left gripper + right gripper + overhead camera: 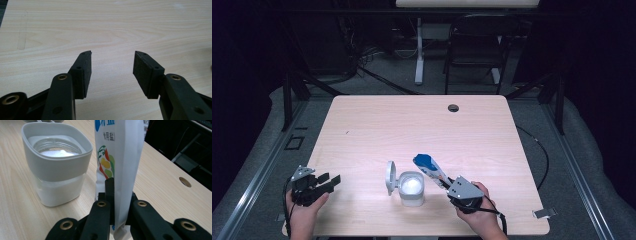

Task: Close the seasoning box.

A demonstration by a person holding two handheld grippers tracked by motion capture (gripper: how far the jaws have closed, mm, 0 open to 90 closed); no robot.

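One open jar (pixel 411 188) beside pouch (pixel 430 168) clamped in right gripper (pixel 447 183).

Two black handheld grippers are seen: left gripper (pixel 326 182), right gripper (pixel 447 183). A grey three-cornered plate is mounted on each. Flat black pads (pixel 85 72) and brass-ringed pivot holes are noted on the jaws. A black cable (pixel 499 216) trails off the right one. Hands are bare.
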